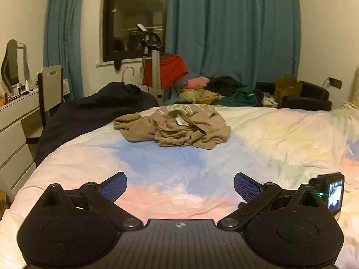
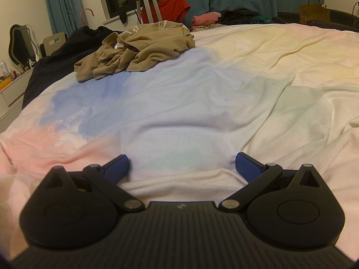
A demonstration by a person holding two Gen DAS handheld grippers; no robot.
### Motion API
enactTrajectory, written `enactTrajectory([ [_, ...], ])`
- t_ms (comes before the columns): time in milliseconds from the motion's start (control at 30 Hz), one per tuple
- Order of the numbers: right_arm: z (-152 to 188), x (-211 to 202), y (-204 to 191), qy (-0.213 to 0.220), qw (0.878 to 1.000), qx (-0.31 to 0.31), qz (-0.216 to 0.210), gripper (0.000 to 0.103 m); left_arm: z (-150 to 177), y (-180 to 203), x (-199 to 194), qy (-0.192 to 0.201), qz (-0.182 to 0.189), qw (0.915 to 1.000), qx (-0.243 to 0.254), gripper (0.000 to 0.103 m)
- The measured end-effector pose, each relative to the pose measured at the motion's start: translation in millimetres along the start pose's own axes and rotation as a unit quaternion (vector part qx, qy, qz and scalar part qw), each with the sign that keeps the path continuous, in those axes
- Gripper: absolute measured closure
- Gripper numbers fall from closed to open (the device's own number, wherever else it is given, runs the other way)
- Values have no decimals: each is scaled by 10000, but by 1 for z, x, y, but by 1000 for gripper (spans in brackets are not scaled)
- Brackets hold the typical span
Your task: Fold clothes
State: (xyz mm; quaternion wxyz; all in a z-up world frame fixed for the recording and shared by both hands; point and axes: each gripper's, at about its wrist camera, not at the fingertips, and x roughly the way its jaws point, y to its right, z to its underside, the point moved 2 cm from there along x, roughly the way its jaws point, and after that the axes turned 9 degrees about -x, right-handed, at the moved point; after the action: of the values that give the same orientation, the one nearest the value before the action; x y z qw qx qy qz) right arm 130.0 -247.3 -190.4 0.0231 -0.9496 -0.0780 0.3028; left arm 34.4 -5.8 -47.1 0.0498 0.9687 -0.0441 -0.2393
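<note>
Crumpled tan shirt [image 1: 172, 126] lies well beyond both spread tools [image 1: 180, 187].

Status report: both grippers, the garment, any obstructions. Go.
Left gripper open, empty. Right gripper open, empty, low over pastel bedsheet. Crumpled tan cotton shirt unfolded, untouched, mid-bed ahead. Path clear.

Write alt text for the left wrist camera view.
An open left gripper hovers over a pastel bedspread, facing a crumpled tan shirt lying mid-bed. Behind are teal curtains and a clothes pile.
</note>
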Motion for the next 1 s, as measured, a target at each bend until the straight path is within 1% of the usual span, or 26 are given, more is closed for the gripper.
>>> enactTrajectory([
  [67, 0, 0, 0, 0, 10000, 1, -2, 0, 0, -5, 1, -17, -42, 10000, -49, 1],
  [200, 0, 0, 1, 3, 10000, -1, -5, 0, 0, -11, 8, -181, -8, 9996, -207, 1],
  [367, 0, 0, 1, 22, 10000, 14, -20, 0, 3, -8, 11, -243, 12, 9996, -104, 1],
  [533, -1, 2, -5, -49, 9998, -161, 120, 0, 2, -11, 14, -256, -50, 9995, -171, 1],
  [667, -7, 8, -8, -146, 9995, -258, 120, 0, -4, -18, 21, -167, -99, 9995, -257, 1],
  [800, -15, 20, -21, -193, 9976, -583, 335, 0, -15, -24, 38, -172, -92, 9994, -278, 1],
  [833, -14, 18, -20, -156, 9977, -577, 332, 0, -19, -24, 44, -190, -92, 9995, -238, 1],
  [900, -16, 24, -15, -226, 9985, -448, 222, 0, -30, -23, 59, -198, -106, 9996, -177, 1],
  [967, -22, 24, -9, -219, 9993, -285, 124, 0, -41, -22, 79, -198, -50, 9997, -144, 1],
  [1000, -30, 21, -7, -172, 9994, -236, 175, 0, -46, -21, 92, -203, -13, 9997, -132, 1],
])
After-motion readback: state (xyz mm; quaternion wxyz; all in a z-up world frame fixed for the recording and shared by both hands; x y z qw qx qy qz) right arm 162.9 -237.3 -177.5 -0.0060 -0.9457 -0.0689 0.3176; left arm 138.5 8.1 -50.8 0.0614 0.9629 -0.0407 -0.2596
